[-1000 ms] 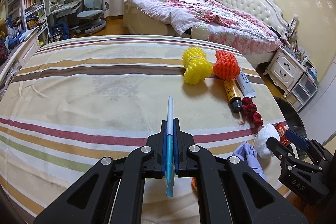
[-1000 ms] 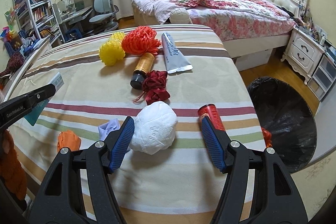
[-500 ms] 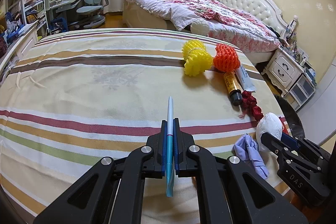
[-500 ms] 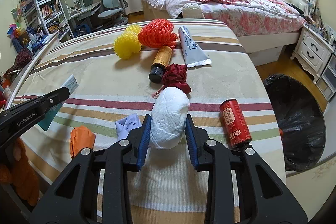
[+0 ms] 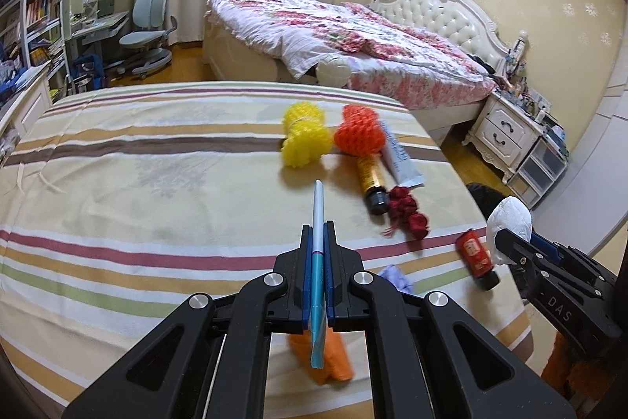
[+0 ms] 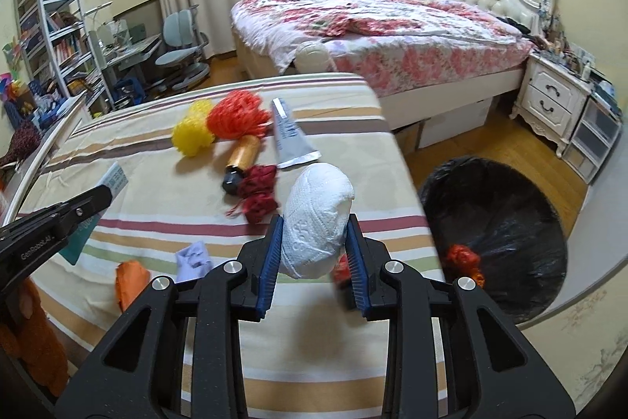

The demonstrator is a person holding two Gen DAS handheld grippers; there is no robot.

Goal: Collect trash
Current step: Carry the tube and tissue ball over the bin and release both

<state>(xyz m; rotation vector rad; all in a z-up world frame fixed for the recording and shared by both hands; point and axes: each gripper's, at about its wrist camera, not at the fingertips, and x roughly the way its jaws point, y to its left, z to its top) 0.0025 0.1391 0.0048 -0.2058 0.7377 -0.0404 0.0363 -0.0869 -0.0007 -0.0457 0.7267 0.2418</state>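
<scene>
The right gripper (image 6: 314, 246), spread a second ago, now pinches the white wad (image 6: 317, 218) lifted at frame centre, bin-ready; the left gripper (image 5: 318, 254) stays clamped on a flat packet (image 5: 317, 262).

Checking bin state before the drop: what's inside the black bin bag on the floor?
The black bin bag holds an orange mesh wad near its front edge. The rest shows only black liner; the table edge hides the near-left part, so anything there is unseen.

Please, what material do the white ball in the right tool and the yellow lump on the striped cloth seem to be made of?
White ball: probably crumpled paper towel or tissue; matte, with an embossed dotted pattern and soft folds. Yellow lump: likely foam fruit netting; matte, bright, with a bumpy open mesh surface. Neither can be confirmed by look alone.
</scene>
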